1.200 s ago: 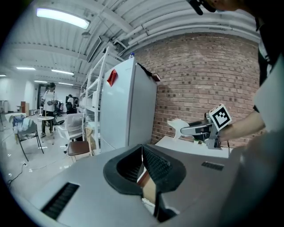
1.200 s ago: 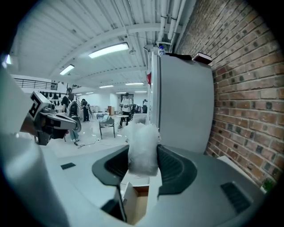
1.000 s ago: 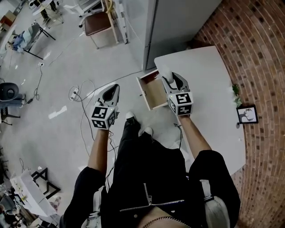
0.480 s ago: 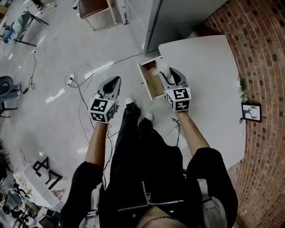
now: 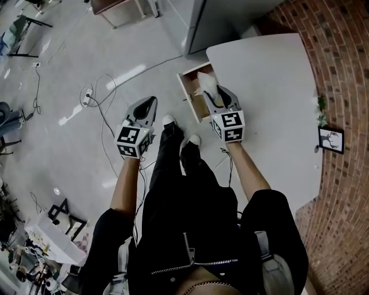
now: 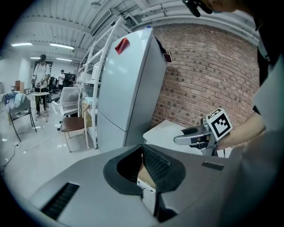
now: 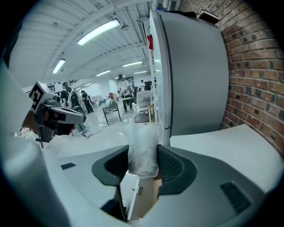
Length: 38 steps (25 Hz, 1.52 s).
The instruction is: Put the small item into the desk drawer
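My right gripper is shut on a small clear plastic packet, which sticks out past the fingertips. The packet hangs over the open wooden desk drawer, and the drawer's white front shows just below the jaws. The drawer is pulled out from the left side of the white desk. My left gripper is held over the floor to the left of the drawer, with its jaws together and nothing in them. In the left gripper view, part of the drawer shows behind those jaws.
A tall grey fridge stands behind the desk, against a brick wall. A small picture frame and a plant sit at the desk's right edge. Cables lie on the floor to the left. My feet are beside the drawer.
My right gripper has carried the packet from beside the desk edge to above the open drawer. The left gripper has stayed level beside it, still shut.
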Available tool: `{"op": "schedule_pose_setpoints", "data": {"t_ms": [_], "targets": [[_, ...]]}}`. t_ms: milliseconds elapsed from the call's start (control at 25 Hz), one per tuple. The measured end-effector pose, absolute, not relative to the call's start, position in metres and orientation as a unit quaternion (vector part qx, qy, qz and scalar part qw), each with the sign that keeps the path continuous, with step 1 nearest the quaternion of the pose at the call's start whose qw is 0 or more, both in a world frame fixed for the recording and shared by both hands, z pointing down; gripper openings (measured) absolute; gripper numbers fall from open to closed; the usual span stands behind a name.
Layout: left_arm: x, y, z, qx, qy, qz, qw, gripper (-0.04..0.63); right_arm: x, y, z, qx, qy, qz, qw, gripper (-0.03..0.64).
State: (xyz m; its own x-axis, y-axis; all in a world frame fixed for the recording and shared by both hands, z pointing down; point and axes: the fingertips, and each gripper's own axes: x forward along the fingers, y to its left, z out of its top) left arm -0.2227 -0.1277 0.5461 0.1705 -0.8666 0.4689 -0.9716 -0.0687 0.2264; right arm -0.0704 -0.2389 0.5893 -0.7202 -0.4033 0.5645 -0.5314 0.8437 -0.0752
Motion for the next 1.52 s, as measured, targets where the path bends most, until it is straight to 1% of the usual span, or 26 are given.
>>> {"op": "schedule_pose_setpoints", "data": {"t_ms": [880,1520], "targets": [[-0.229,-0.147,0.618,0.743,-0.590,0.119,0.291,0.021,-0.079,-0.235,0.707,0.269,-0.884,0.167,0.343,0.186],[-0.235,-0.158,0.671,0.751,-0.581,0.124,0.290,0.021,-0.084,-0.237,0.801,0.274,-0.865,0.182,0.379,0.186]]}}
